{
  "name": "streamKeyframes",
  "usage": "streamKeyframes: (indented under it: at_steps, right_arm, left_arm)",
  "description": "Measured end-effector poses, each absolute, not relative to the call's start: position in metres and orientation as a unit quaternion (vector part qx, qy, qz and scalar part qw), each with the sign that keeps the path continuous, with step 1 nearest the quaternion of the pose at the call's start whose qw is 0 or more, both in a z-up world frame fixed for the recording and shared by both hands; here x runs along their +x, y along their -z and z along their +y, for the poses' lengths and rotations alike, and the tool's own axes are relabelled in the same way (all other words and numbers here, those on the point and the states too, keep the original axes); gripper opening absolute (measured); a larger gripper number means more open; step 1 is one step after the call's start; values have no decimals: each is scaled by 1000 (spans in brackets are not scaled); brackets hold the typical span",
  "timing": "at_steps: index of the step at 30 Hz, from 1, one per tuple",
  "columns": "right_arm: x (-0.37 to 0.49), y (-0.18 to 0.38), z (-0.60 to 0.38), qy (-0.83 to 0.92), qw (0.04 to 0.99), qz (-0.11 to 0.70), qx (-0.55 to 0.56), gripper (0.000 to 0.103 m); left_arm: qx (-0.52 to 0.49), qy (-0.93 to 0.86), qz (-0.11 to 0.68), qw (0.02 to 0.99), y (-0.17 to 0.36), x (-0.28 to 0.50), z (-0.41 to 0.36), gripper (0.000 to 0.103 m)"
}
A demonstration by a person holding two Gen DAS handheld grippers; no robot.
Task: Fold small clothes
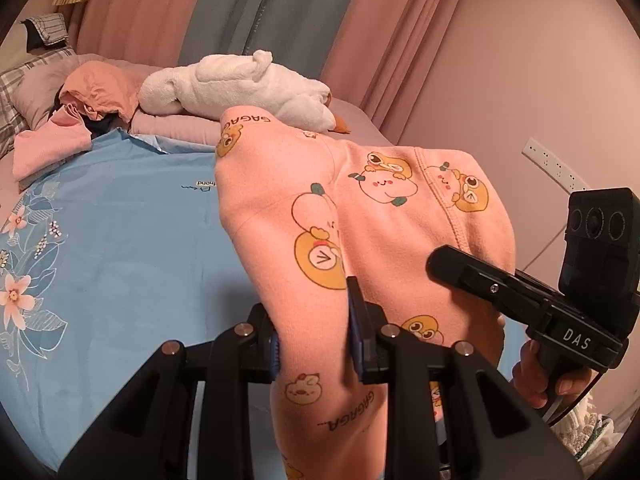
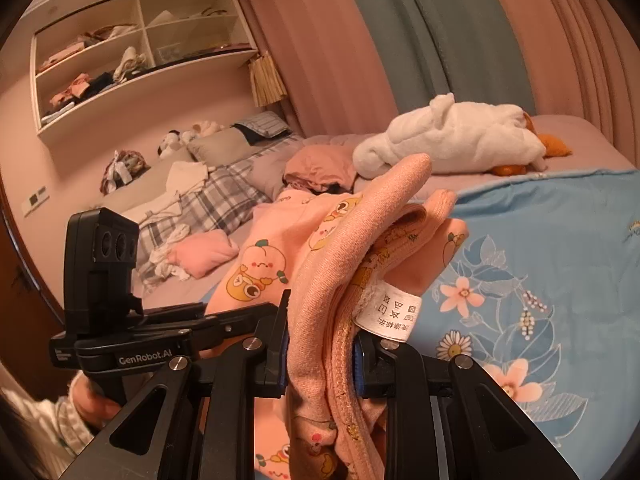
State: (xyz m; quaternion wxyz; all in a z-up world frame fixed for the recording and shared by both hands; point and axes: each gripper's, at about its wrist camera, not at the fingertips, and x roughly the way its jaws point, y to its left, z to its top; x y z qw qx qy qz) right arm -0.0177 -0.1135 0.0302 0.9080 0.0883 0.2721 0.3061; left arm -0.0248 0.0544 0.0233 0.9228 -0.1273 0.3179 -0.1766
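Note:
A small pink garment (image 1: pixel 384 216) printed with yellow and peach cartoon figures hangs in the air above the bed. My left gripper (image 1: pixel 316 340) is shut on a fold of it. My right gripper (image 2: pixel 320 356) is shut on its bunched ribbed hem, with a white care label (image 2: pixel 390 312) sticking out. The garment also shows in the right wrist view (image 2: pixel 280 248). In the left wrist view the right gripper (image 1: pixel 448 264) reaches in from the right, against the cloth. In the right wrist view the left gripper's body (image 2: pixel 132 344) sits at the left.
A light blue floral sheet (image 1: pixel 120 240) covers the bed. A white plush goose (image 1: pixel 248 84) lies at the far side. Pink clothes (image 1: pixel 52 144) and plaid pillows (image 2: pixel 208 196) lie near the head. Wall shelves (image 2: pixel 120 52) hold clothes. Pink and teal curtains (image 2: pixel 400 40) hang behind.

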Motion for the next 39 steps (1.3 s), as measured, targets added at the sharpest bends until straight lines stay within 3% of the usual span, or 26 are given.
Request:
streamKeyframes:
  at_steps: [39]
  right_arm:
    - [-13, -34, -113, -311, 909, 267, 75, 25]
  left_arm:
    - [-116, 174, 314, 926, -26, -22, 60, 26]
